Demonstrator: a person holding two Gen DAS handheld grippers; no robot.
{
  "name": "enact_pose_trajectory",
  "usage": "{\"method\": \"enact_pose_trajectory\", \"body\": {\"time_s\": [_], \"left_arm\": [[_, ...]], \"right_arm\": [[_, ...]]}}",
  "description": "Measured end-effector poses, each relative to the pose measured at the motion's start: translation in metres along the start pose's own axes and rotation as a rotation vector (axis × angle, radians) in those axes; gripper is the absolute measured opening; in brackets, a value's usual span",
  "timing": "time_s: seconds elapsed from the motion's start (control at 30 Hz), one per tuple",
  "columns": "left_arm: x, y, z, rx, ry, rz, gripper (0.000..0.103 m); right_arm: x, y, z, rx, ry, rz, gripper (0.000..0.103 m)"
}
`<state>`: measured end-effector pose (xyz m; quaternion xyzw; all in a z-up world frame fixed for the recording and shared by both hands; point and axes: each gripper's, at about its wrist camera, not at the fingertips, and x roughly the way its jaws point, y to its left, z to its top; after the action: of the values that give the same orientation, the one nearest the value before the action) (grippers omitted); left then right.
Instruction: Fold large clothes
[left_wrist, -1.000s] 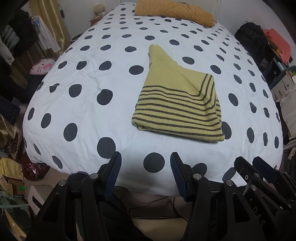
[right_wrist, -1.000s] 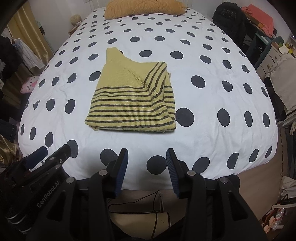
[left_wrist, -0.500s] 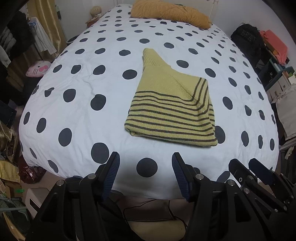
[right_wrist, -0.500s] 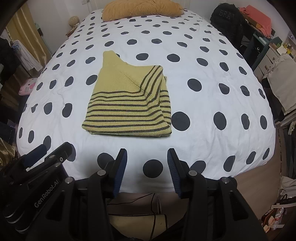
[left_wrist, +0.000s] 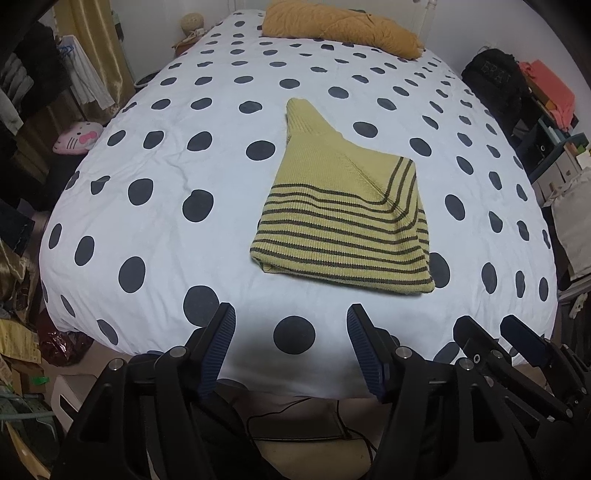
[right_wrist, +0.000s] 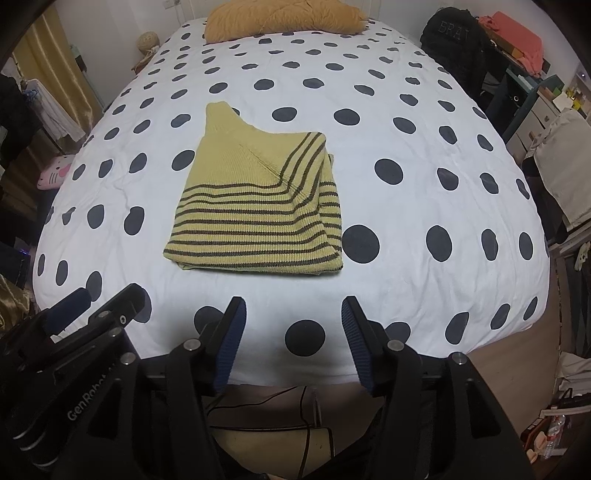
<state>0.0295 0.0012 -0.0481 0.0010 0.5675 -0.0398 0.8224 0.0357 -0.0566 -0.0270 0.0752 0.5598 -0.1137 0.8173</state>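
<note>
A yellow knit sweater with dark stripes (left_wrist: 343, 218) lies folded into a compact wedge on the white polka-dot bed (left_wrist: 166, 206); it also shows in the right wrist view (right_wrist: 258, 210). My left gripper (left_wrist: 291, 328) is open and empty, held off the bed's near edge. My right gripper (right_wrist: 293, 321) is open and empty too, beside the left one; it shows at the lower right of the left wrist view (left_wrist: 491, 332). The left gripper shows at the lower left of the right wrist view (right_wrist: 99, 306). Neither touches the sweater.
A mustard pillow (left_wrist: 343, 27) lies at the head of the bed. A black backpack (right_wrist: 454, 40) and shelves with boxes stand to the right. Hanging clothes and a pink plush (left_wrist: 77, 136) are to the left. Cables (right_wrist: 295, 410) lie on the floor below.
Both grippers have drawn back and up from the bed, so the sweater looks smaller and farther away. The sweater has not moved. Both jaws stay open.
</note>
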Motion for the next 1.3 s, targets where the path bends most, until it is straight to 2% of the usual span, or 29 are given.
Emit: {"method": "enact_pose_trajectory", "body": {"time_s": [0.67,1.3], "left_arm": [[-0.0017,0.0072,-0.0002,-0.022,0.002,0.021,0.066],[0.0041,0.0072,-0.0017,-0.031,0.038,0.016,0.068]], "right_arm": [[-0.0055,-0.0010,0.0034,0.001,-0.012,-0.014,0.059],[-0.0061,0.0029,0.0017,0.003,-0.008,-0.019,0.061]]}}
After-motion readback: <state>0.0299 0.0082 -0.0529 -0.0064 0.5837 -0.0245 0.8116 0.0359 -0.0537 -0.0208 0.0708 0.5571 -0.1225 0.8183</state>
